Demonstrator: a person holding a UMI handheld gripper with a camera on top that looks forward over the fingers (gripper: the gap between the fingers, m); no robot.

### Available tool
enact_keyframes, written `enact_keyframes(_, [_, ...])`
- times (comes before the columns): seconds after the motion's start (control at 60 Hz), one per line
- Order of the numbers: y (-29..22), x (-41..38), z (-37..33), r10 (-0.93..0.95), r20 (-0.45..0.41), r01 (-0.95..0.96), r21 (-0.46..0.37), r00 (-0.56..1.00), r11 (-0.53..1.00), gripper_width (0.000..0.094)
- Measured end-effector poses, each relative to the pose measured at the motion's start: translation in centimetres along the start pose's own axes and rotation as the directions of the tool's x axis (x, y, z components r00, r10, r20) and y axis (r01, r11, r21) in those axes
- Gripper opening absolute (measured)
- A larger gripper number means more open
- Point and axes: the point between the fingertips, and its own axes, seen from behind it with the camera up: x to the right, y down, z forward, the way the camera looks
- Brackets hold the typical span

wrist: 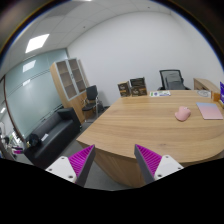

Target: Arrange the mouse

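Note:
A pink mouse (182, 114) lies on the wooden table (140, 125), toward its far right part. A pink mat (211, 110) lies just right of the mouse at the table's right end. My gripper (113, 158) is held off the table's near edge, well short of the mouse and to its left. Its two fingers with purple pads (80, 160) stand wide apart with nothing between them. Only floor and the table's near edge show between the fingers.
Brown boxes (138, 88) and a black office chair (172, 78) stand at the table's far side. Another chair (93, 100) and a wooden cabinet (69, 82) are at the left. A dark sofa (45, 135) stands by the glass wall.

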Motion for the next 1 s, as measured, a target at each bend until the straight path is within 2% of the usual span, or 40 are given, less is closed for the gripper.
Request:
enact_keyframes(0.083, [-0.6,3.1,-0.4,0.011,-0.084,-0.009,0.026,0.996,1.000,0.0826])
enact_keyframes(0.167, [-0.4,1.6,2.8,0.041,-0.140,-0.037,0.030,0.989,0.999,0.0824])
enact_keyframes(0.283, [-0.3,0.9,2.9,0.043,-0.242,-0.038,0.027,0.969,0.999,0.0825])
enact_keyframes(0.383, [-0.6,4.3,2.0,0.047,-0.313,-0.040,0.028,0.949,0.999,0.0824])
enact_keyframes(0.6, [-2.6,13.9,1.8,0.115,-0.405,-0.100,0.060,0.907,0.993,0.0824])
enact_keyframes(0.783, [-5.5,22.4,4.2,0.138,-0.435,-0.112,0.085,0.890,0.990,0.0824])
enact_keyframes(0.867, [-6.6,25.7,6.7,0.151,-0.412,-0.127,0.085,0.899,0.988,0.0825])
enact_keyframes(0.95, [-7.0,29.3,9.3,0.154,-0.403,-0.147,0.048,0.902,0.988,0.0824])
enact_keyframes(1.0, [-8.2,31.1,10.4,0.164,-0.398,-0.153,0.059,0.903,0.986,0.0823])
